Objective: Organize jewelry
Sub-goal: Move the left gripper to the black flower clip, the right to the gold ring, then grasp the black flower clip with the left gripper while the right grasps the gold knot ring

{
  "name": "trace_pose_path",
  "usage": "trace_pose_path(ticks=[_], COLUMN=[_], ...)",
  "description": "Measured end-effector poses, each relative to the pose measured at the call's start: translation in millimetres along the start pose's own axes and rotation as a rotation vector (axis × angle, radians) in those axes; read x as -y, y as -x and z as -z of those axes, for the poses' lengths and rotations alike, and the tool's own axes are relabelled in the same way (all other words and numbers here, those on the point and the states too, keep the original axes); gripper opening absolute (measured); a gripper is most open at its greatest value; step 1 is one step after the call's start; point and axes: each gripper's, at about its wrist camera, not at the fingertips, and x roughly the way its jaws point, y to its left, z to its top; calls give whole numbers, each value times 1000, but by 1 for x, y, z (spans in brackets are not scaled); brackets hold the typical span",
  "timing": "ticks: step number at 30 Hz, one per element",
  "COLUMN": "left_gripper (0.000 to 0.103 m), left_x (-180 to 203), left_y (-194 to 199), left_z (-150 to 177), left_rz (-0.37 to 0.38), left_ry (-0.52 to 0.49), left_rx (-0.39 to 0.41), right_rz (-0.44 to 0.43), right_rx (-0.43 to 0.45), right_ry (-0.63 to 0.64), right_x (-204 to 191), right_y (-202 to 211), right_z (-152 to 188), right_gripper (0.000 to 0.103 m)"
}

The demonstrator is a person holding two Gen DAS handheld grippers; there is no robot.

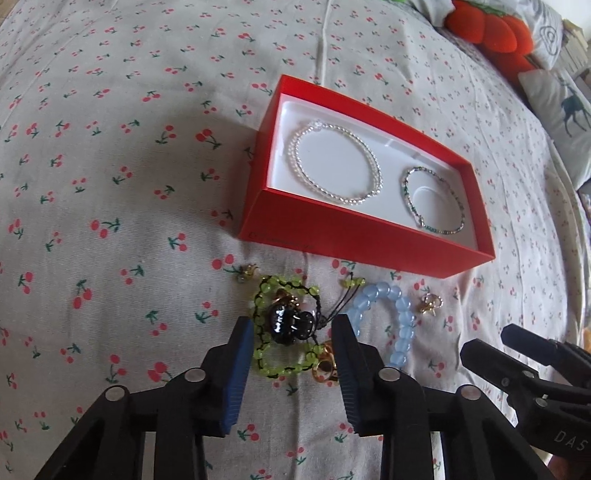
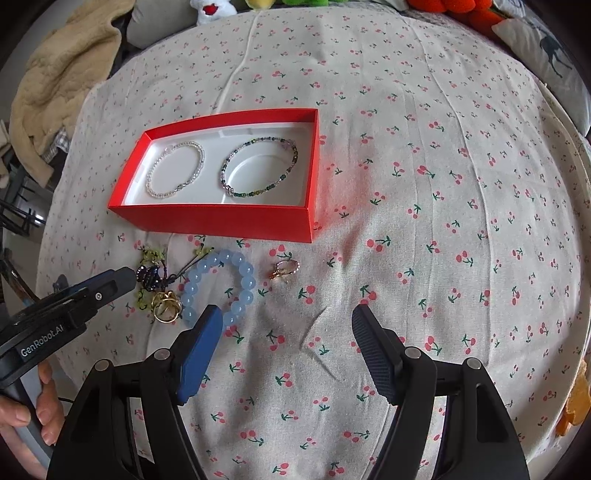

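Note:
A red box (image 1: 343, 240) (image 2: 221, 221) with a white liner holds a clear-bead bracelet (image 1: 334, 166) (image 2: 175, 170) and a green-bead bracelet (image 1: 434, 201) (image 2: 258, 168). In front of it on the sheet lie a green-bead bracelet with a black charm (image 1: 291, 321) (image 2: 149, 275), a light blue bead bracelet (image 1: 391, 321) (image 2: 221, 288), a gold ring (image 1: 327, 369) (image 2: 166, 306) and a small gold ring (image 1: 430, 303) (image 2: 283, 269). My left gripper (image 1: 293, 328) is open, its fingers astride the black charm. My right gripper (image 2: 286, 317) is open and empty, its left finger beside the blue bracelet.
A small earring (image 1: 245, 273) lies left of the green bracelet. The bed has a cherry-print sheet (image 2: 443, 221). Red plush (image 1: 491, 29) and pillows (image 1: 561, 107) lie at the far right; a beige blanket (image 2: 55, 85) lies far left.

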Motion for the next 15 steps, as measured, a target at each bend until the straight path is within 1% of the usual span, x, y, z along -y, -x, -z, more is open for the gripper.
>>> trace_pose_path(ticks=[6, 8, 10, 11, 13, 15], left_gripper=[33, 30, 23, 21, 10, 7], left_x=[7, 8, 10, 10, 12, 14], left_y=[-12, -16, -19, -21, -21, -21], left_z=[-2, -3, -3, -3, -3, -3], left_rz=[-41, -54, -62, -66, -70, -73], left_ry=[-26, -31, -34, -38, -46, -55], left_rx=[-13, -16, -19, -19, -17, -14], right_rz=[5, 7, 7, 6, 6, 5], right_rx=[-8, -10, -12, -13, -15, -18], right_ry=[2, 4, 8, 11, 17, 22], right_x=[1, 1, 0, 0, -2, -4], right_y=[-4, -4, -5, -5, -6, -6], right_z=[0, 0, 0, 0, 1, 2], right_gripper=[75, 75, 75, 75, 75, 75])
